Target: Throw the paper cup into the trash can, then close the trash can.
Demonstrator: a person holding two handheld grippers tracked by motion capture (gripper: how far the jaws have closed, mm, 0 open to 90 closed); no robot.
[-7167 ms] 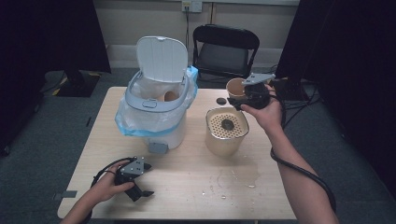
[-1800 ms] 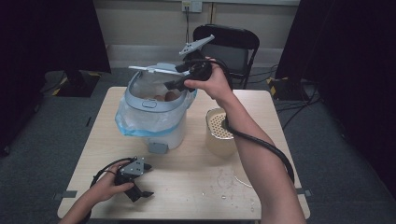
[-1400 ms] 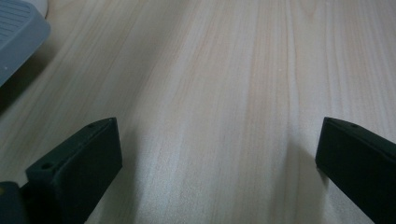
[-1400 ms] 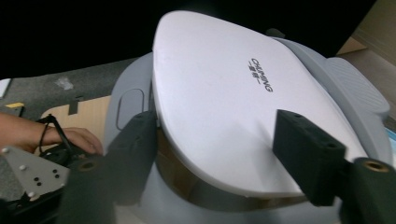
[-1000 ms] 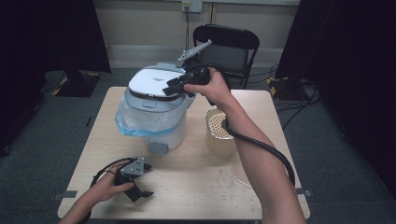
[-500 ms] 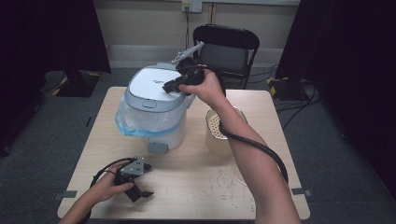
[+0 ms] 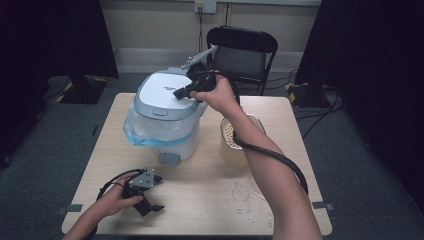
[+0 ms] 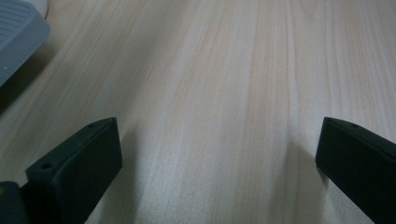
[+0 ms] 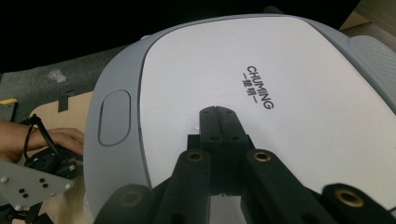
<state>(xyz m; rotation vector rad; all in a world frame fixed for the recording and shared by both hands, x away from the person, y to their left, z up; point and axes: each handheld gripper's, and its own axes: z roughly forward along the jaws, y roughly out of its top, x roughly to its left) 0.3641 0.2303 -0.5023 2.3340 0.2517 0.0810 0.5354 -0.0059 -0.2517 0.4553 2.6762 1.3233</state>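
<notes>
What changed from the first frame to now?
The bin lid stood upright; now it lies shut on the bin. The right gripper held a brown cup out to the right, let it go, and moved over to press down on the lid, its jaws having just closed with nothing between them. The left gripper, the perforated container and the table stayed as they were.

Right claw [image 7: 181,93] on bin lid [image 7: 162,95]
</notes>
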